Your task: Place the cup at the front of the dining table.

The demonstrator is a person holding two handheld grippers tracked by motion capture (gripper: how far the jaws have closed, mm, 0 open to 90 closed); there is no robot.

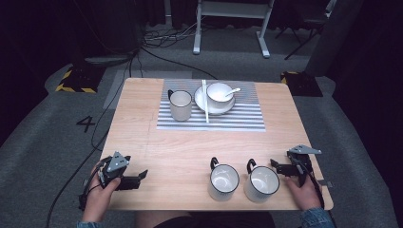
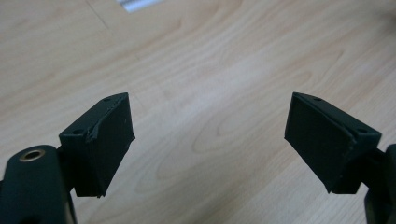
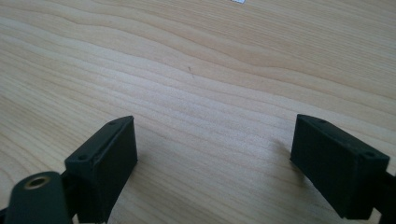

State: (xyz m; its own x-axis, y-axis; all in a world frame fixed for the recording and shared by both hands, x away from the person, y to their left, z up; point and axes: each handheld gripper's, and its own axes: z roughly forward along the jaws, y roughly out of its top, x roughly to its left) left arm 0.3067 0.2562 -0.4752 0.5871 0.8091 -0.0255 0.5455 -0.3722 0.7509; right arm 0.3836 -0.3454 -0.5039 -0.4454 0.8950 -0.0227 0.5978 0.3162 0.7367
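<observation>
High view: left gripper (image 1: pixel 141 175) low at the near left corner of the surface (image 1: pixel 180 147), fingers apart with bare wood between them, pointing right toward the left mug (image 1: pixel 223 182), well apart from it. Right gripper (image 1: pixel 275 166) at the near right edge, fingers apart, pointing left at the right mug (image 1: pixel 261 184), just beside its rim and handle; touching or not, impossible to tell. Both mugs upright side by side near the front edge, white inside, dark-rimmed, handles toward the back left, nothing visible in either. Farther back, a striped mat (image 1: pixel 237 118) carrying a third mug (image 1: pixel 180 105), a plate (image 1: pixel 214 110) bearing a bowl (image 1: pixel 216 91) with a spoon (image 1: pixel 233 91) resting in it, and chopsticks (image 1: pixel 205 102) laid between mug and plate. On the grey floor left of the surface, a painted "4" (image 1: pixel 86 123). Left gripper view: black fingers (image 2: pixel 105 140) spread wide, only pale wood grain (image 2: pixel 210 70) in the gap. Right gripper view: fingers (image 3: pixel 105 163) likewise spread wide, close over the wood (image 3: pixel 210 70), nothing gripped.
</observation>
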